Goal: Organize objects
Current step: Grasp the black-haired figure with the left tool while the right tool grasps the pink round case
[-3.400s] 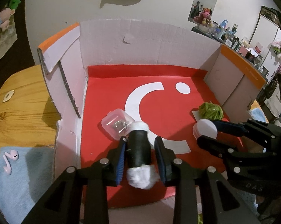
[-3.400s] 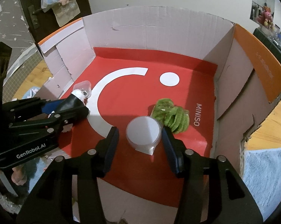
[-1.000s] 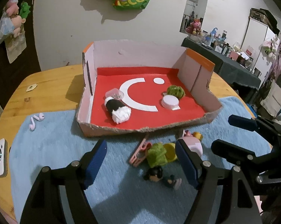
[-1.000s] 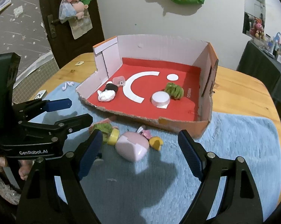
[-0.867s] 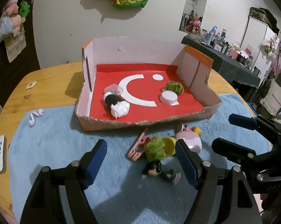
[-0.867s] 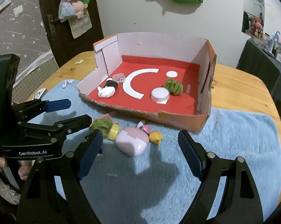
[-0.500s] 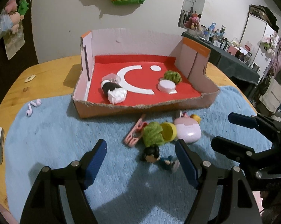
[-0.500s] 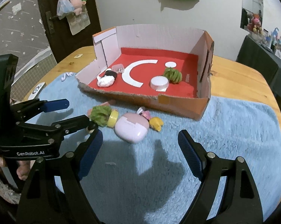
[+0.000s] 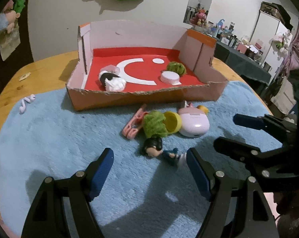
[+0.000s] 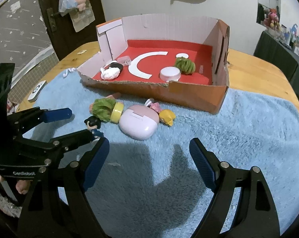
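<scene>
Left gripper [image 9: 149,168]: I have its jaws spread wide with nothing between them, hanging over the blue fleece mat [image 9: 56,138] just short of the dark-haired figurine [image 9: 152,145].
Right gripper [image 10: 149,156]: also wide apart and empty, aimed at the pink earbud case [image 10: 138,124], which lies a little ahead of the fingertips.
Crowding risk: my two grippers sit close side by side. If I close in on the figurine and the case at once, the left one's inner finger [image 10: 78,136] could knock the right one's.
Loose pile: the figurine, a green yarn ball [image 9: 154,123] pressed against a yellow cap [image 9: 172,122], a pink clothespin [image 9: 134,124], the case and a small yellow-and-pink toy [image 10: 163,113] all lie touching or nearly so.
Pile risk: a wide jaw coming down here may catch two things, or shove the yarn ball and cap apart.
Case risk: I judge the rounded, smooth shell likely to squirt out if pinched off-centre.
Figurine risk: it lies on its side, and a grip on the head alone could let it swing.
Box [image 9: 141,99]: the red-floored cardboard box sits just behind the pile with a torn front lip; a carried item held low could snag it.
Already inside: a black-and-white roll [image 9: 111,80], a clear case [image 9: 111,68], a white lid [image 9: 170,77] and another green yarn ball [image 9: 176,68].
</scene>
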